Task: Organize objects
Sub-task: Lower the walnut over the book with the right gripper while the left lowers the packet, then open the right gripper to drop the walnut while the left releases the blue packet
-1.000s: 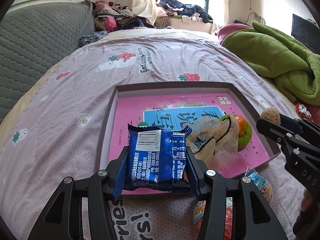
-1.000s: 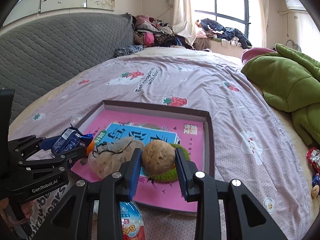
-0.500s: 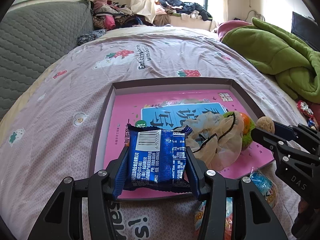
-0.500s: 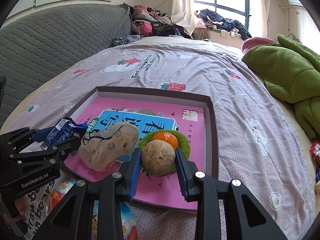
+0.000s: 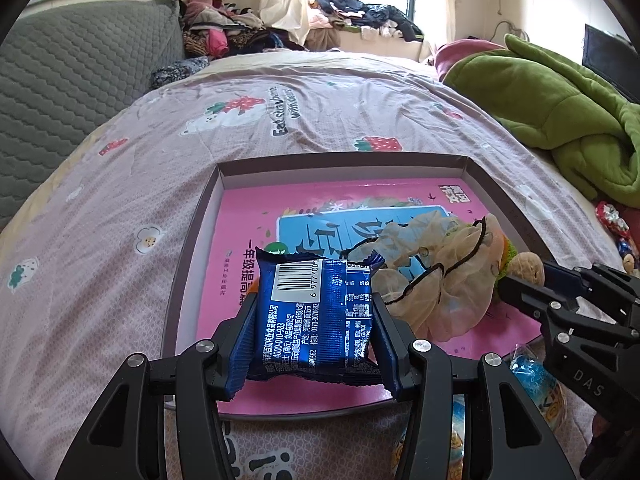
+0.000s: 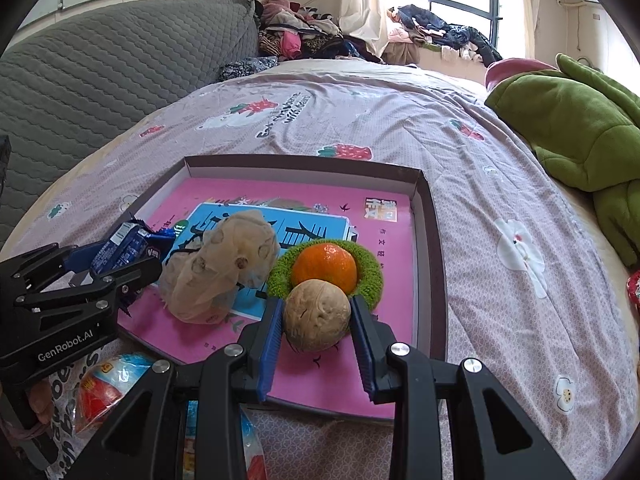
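Right wrist view shows the orange (image 6: 325,267) sitting in a green scrunchie (image 6: 372,276); from the left it's mostly hidden behind the beige mesh bag (image 5: 436,276). Left gripper (image 5: 315,328) is clamped on a blue snack packet (image 5: 314,316) over the tray's (image 5: 200,240) near edge. Right gripper (image 6: 317,320) pinches a walnut (image 6: 317,314) above the pink book (image 6: 384,344), angled down. Purple strawberry bedsheet (image 6: 500,208), green blanket (image 5: 560,108) beside.

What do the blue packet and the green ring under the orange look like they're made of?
Blue packet: probably glossy plastic film; it shines and has crimped, serrated ends. Green ring: apparently soft knitted or crocheted yarn; its surface looks fuzzy and looped.
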Demonstrator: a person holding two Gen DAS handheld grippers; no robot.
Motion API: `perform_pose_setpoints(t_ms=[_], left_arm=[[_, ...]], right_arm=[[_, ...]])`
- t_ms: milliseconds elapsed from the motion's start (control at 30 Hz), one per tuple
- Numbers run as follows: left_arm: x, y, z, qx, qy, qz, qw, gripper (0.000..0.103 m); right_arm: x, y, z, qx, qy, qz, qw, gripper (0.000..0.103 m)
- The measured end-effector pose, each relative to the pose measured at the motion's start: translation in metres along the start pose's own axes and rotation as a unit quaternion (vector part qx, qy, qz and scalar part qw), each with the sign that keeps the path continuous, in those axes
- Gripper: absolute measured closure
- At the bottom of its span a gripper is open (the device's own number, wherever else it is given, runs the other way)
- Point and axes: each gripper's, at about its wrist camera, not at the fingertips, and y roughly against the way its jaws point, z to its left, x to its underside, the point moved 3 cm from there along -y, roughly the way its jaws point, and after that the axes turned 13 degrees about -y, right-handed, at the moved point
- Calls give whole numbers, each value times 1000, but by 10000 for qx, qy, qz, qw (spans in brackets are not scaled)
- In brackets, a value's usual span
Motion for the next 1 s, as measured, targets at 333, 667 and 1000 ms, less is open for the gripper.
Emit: perform_pose_setpoints(t_ms=[333, 667, 1000], left_arm=[[-6, -5, -3, -124, -108, -16, 9999, 49], [-3, -1, -4, -119, -105, 16, 9999, 49], [1, 1, -8, -96, -136, 52, 9998, 48]], right_arm=[[4, -8, -2, 39, -25, 109, 9999, 69], [5, -12, -4, 37, -131, 190, 9997, 69], [3, -8, -6, 87, -198, 135, 9997, 69]])
